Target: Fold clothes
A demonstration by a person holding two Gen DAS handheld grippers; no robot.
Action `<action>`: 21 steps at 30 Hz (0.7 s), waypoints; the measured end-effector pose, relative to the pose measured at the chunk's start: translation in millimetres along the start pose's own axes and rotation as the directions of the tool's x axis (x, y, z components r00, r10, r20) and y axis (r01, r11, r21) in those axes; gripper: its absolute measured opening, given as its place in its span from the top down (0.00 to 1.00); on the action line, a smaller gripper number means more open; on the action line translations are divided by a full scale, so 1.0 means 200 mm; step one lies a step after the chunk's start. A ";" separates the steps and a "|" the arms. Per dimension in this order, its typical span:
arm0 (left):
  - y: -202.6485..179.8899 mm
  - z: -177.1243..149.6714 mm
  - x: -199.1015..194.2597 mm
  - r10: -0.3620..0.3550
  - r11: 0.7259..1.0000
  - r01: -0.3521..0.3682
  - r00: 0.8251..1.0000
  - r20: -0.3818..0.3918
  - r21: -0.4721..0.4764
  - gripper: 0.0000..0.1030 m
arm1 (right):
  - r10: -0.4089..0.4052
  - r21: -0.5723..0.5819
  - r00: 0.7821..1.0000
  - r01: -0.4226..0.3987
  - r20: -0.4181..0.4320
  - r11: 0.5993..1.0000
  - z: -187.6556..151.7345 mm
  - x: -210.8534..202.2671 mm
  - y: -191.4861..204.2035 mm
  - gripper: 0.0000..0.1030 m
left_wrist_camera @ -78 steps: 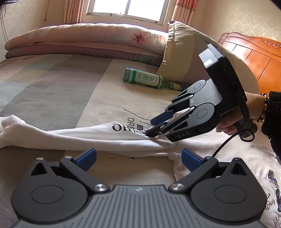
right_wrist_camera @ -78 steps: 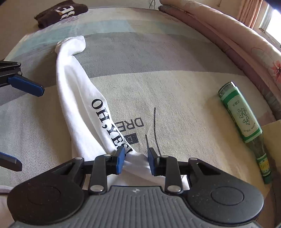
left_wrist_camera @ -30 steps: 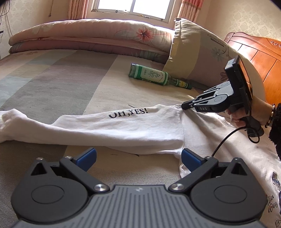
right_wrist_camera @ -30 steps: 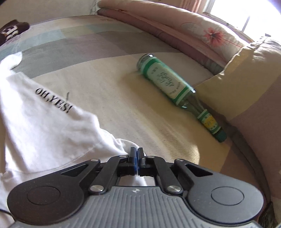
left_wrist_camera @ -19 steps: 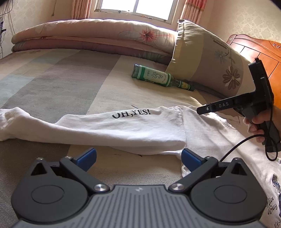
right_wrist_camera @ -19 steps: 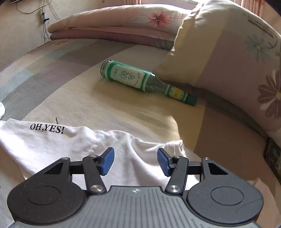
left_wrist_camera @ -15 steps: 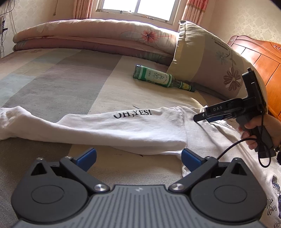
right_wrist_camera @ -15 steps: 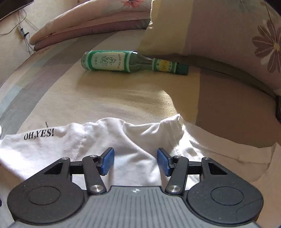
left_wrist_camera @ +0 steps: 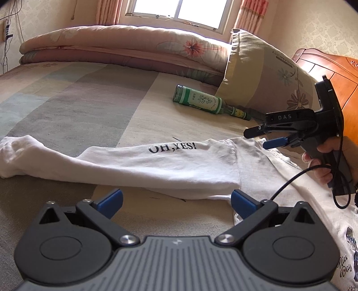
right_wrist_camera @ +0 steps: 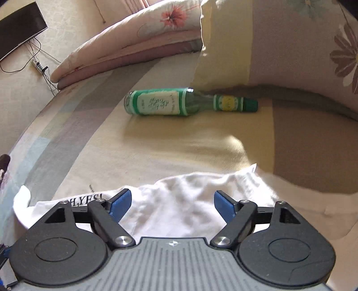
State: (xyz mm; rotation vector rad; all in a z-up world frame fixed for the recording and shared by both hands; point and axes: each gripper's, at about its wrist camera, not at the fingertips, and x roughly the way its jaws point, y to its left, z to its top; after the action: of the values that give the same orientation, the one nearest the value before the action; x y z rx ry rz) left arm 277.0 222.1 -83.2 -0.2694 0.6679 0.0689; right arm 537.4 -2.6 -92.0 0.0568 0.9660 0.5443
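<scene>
**White shirt flat on the bed, both sets of fingers apart and empty**

Your white long-sleeved shirt (left_wrist_camera: 179, 165) lies spread on the striped bed (left_wrist_camera: 67, 107). One sleeve runs out toward 9 o'clock in the left wrist view, with "OH,YES!" printed near its shoulder end; the body of the shirt trails off toward 4 o'clock, where a small printed picture and script lettering show at the edge.

Your left gripper (left_wrist_camera: 176, 201) hovers low at the shirt's near edge. Its blue fingers (left_wrist_camera: 110, 200) stand wide apart, with the sleeve's lower hem just beyond them at 12 o'clock and nothing between them.

Your right gripper (right_wrist_camera: 172, 203) points at the rumpled shoulder and collar area of the shirt. Its fingers (right_wrist_camera: 119, 202) are also spread, and the white cloth lies under and between them, not pinched. From the left view, that gripper sits at 3 o'clock in your hand (left_wrist_camera: 322, 161), just above the shirt.

Farther out, a green glass bottle (right_wrist_camera: 179, 103) lies on its side on the bed at 12 o'clock, its neck close to a floral pillow (left_wrist_camera: 264, 73). A folded quilt (left_wrist_camera: 125, 47) lies along the far side under the window (left_wrist_camera: 176, 11).
</scene>
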 end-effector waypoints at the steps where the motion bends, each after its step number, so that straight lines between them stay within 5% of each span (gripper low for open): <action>1: 0.00 0.00 0.00 -0.005 1.000 0.005 1.000 0.000 -0.002 0.01 | 0.017 0.008 1.000 -0.017 -0.014 1.000 -0.01 0.00 0.01 0.17; 5: -0.02 0.00 0.00 -0.005 1.000 0.005 1.000 -0.003 0.017 0.01 | -0.005 -0.039 0.999 0.007 0.048 0.999 0.01 0.09 0.06 0.00; 9: -0.02 0.01 0.00 -0.004 1.000 0.004 1.000 0.005 0.010 0.01 | -0.137 -0.126 0.986 0.148 0.095 0.981 0.06 0.17 0.16 0.00; 13: 0.02 0.01 -0.03 0.000 1.000 0.000 1.000 0.018 -0.006 0.01 | -0.120 -0.229 0.989 0.138 0.088 0.964 -0.01 0.01 0.29 0.00; 18: 0.06 0.01 -0.06 0.005 1.000 -0.005 1.000 0.026 -0.027 0.01 | -0.183 -0.205 0.982 0.169 -0.052 0.964 -0.09 -0.01 0.34 0.00; 21: 0.06 0.01 -0.07 -0.004 1.000 0.005 0.999 0.035 -0.024 0.01 | -0.223 -0.190 0.973 0.209 -0.060 0.959 -0.11 0.10 0.32 0.00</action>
State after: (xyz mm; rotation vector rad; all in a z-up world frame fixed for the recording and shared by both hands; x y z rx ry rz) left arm 264.6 234.2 -75.3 -0.2927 0.6324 0.0771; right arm 501.4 58.2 -102.4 -0.2352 0.9833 0.4333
